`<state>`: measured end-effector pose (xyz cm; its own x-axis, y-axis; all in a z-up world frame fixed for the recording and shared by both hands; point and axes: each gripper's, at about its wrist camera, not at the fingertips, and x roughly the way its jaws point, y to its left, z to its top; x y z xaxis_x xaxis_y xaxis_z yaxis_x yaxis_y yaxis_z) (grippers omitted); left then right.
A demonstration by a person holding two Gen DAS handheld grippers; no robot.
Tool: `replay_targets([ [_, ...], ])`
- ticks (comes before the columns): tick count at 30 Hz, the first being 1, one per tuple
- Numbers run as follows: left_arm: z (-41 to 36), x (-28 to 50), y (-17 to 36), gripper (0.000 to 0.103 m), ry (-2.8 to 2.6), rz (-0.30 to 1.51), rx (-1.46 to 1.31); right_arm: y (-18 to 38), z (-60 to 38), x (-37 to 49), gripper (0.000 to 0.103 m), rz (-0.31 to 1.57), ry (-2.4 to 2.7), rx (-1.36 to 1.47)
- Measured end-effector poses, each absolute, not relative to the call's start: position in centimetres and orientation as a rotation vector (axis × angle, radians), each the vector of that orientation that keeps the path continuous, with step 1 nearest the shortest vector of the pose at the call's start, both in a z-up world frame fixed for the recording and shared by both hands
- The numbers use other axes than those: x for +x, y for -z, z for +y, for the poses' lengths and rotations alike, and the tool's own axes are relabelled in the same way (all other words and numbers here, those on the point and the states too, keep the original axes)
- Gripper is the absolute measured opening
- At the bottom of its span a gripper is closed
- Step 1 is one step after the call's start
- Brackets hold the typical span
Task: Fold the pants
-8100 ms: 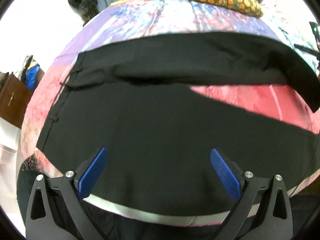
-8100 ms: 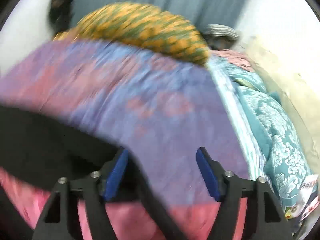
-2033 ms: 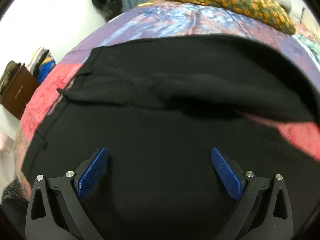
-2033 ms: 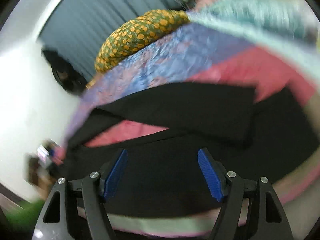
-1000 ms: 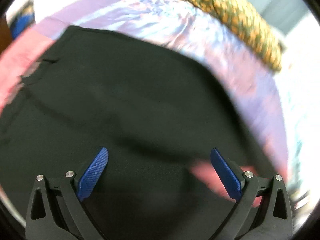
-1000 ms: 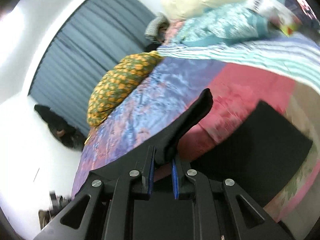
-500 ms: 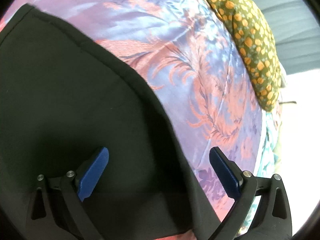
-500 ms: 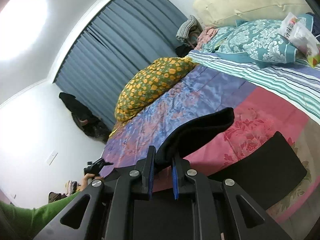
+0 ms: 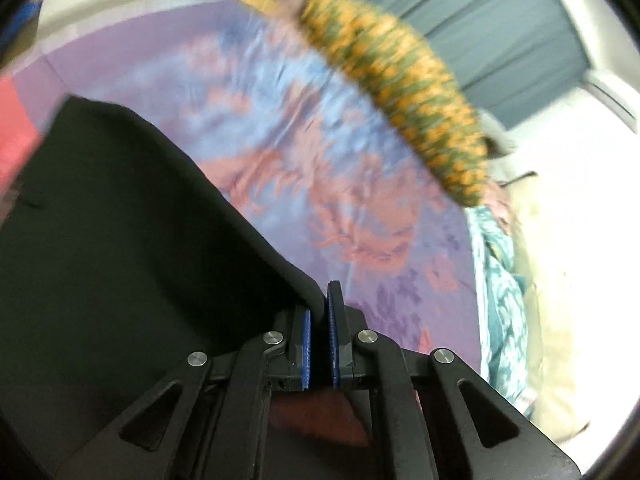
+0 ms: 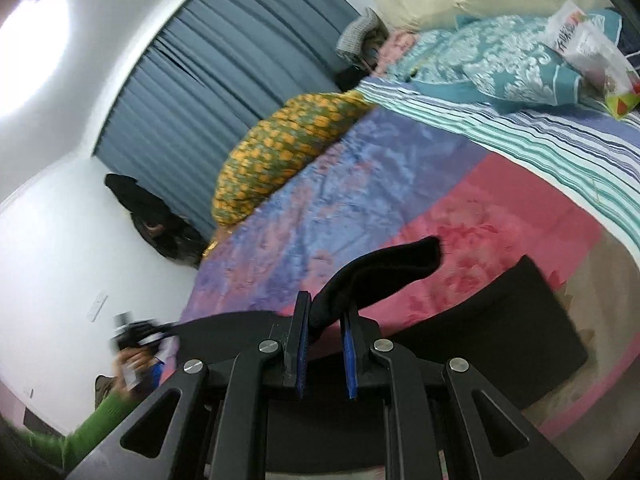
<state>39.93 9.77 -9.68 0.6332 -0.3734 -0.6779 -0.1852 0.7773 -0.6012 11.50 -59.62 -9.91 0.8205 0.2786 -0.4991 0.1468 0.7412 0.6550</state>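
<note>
In the left wrist view the black pants (image 9: 120, 260) fill the left side, a smooth matte cloth with a rounded, folded edge running diagonally down to the left gripper (image 9: 319, 332). Its jaws have just been closing and now pinch that edge between the ribbed blue pads (image 9: 305, 344), with almost no gap left. Right of the cloth lies the bedspread (image 9: 320, 168), glossy and lightly creased, printed purple, blue and pink. Beyond it sits a long plump pillow (image 9: 404, 92) in green with orange spots, blurred, and behind that a pleated grey-blue curtain (image 9: 500, 40).

In the right wrist view a green sleeve (image 10: 80, 436) reaches in at the lower left, with a hand (image 10: 136, 360) on the other tool, blurred. From there the dark cloth stretches across to the right gripper (image 10: 323, 340), whose jaws are clamped tight on a bunched, rolled end of the pants (image 10: 380, 276) that sticks up past the pads in a soft curved tongue. Further right, another flat rectangular part of the pants (image 10: 500, 328) lies on the pink flowered band of the bedspread (image 10: 500, 208). Beyond come a striped sheet (image 10: 540, 136) and a teal patterned pillow (image 10: 500, 64)
</note>
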Motion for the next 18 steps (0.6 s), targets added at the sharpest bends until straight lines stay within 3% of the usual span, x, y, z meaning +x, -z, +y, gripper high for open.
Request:
replay_targets([
  [3, 9.7, 31.5, 9.8, 0.007, 0.113, 0.904, -0.638, 11.2, -61.5, 12.1, 0.015, 0.663, -0.049, 0.741],
  [8, 8.3, 23.6, 16.6, 0.007, 0.023, 1.068, -0.603, 16.2, -63.9, 12.1, 0.015, 0.882, 0.079, 0.687],
  [13, 6.6, 22.5, 17.4, 0.007, 0.013, 1.094, -0.515, 18.4, -63.7, 11.8, 0.014, 1.025, 0.145, 0.582],
  [18, 5.7, 22.4, 17.9, 0.007, 0.015, 1.114, -0.527, 18.2, -64.2, 11.4, 0.014, 1.04, 0.196, 0.517],
])
